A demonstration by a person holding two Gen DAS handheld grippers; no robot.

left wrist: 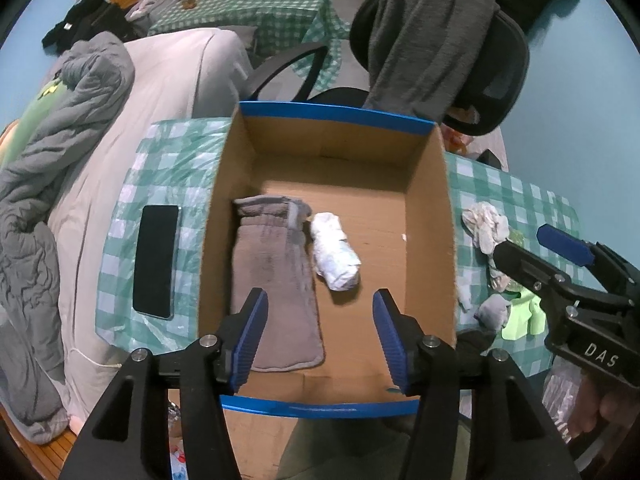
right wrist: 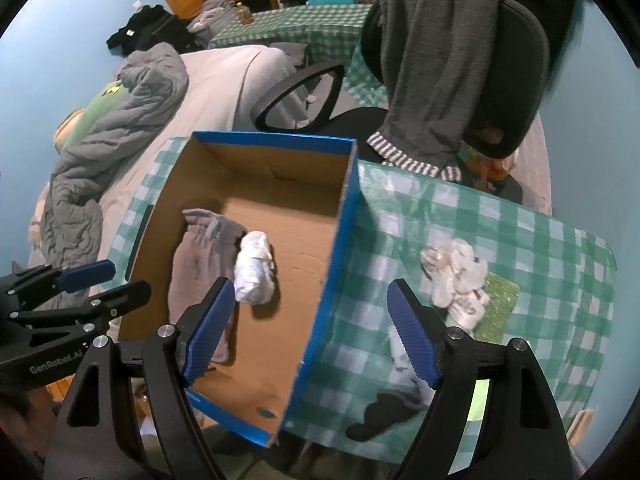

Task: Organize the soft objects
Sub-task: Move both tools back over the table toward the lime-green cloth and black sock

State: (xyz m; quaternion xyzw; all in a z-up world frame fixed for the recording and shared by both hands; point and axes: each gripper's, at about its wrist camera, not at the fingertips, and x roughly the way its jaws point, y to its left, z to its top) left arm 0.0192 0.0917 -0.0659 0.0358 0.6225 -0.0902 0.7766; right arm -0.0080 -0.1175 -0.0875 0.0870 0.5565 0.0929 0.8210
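An open cardboard box (left wrist: 336, 114) with a blue rim stands on the green checked tablecloth (left wrist: 172, 168). Inside it lie a flat grey sock (left wrist: 276, 280) and, touching its right edge, a white rolled bundle (left wrist: 334, 254). My left gripper (left wrist: 320, 336) hangs open above the box's near end with nothing between its pads. My right gripper (right wrist: 312, 332) is open too, straddling the box's blue right wall (right wrist: 340, 260) from above, empty. Beside the box on the cloth lie a crumpled pale sock pile (right wrist: 456, 276), a grey sock (right wrist: 404, 356) and a black sock (right wrist: 380, 416).
A dark phone (left wrist: 156, 262) lies on the cloth left of the box. A neon green item (left wrist: 524, 320) sits near the right edge. Behind the table stands an office chair with a grey garment (left wrist: 432, 36) draped over it. A bed with a grey duvet (left wrist: 60, 128) is at the left.
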